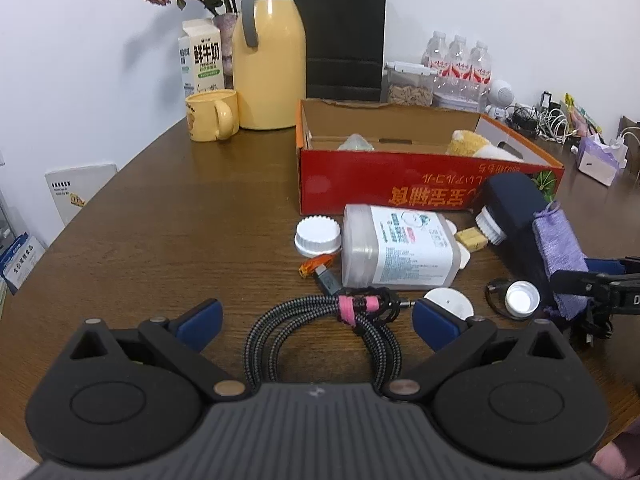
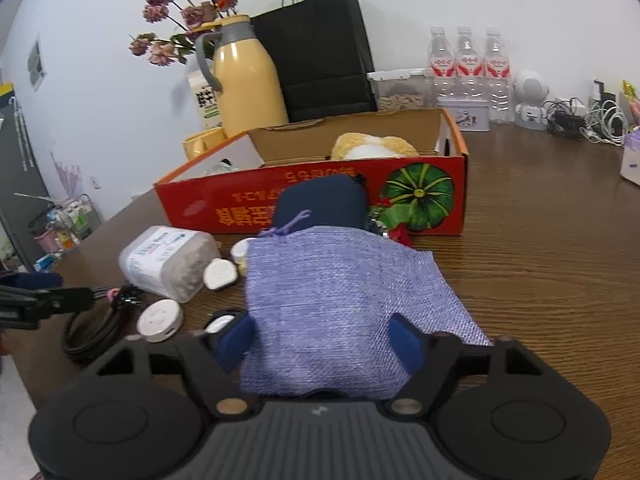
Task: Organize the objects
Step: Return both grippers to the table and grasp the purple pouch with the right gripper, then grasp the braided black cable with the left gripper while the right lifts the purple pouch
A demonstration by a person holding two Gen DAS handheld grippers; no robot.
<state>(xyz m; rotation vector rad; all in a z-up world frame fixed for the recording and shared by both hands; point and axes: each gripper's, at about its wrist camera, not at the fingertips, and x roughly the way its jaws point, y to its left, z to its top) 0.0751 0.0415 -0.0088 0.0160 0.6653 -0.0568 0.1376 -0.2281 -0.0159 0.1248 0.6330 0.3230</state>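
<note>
My left gripper [image 1: 318,324] hangs open just above the table, its blue pads either side of a coiled braided cable [image 1: 272,320] with a pink tie. Past the cable lie a white bottle [image 1: 400,248] on its side, a white lid [image 1: 318,236], a white puck [image 1: 448,300] and a small cap [image 1: 520,298]. My right gripper [image 2: 322,342] is shut on a purple woven pouch [image 2: 340,288], which is draped over a dark blue case [image 2: 324,200]. Behind stands the red cardboard box [image 2: 224,200] with a plush toy [image 2: 372,146] inside.
A yellow flask [image 1: 268,64], yellow mug [image 1: 210,116], milk carton [image 1: 206,60] and black paper bag [image 1: 344,40] line the back wall. Water bottles [image 1: 456,60], a snack container [image 1: 408,84] and tangled chargers [image 1: 552,122] sit at the back right. The table's edge curves away on the left.
</note>
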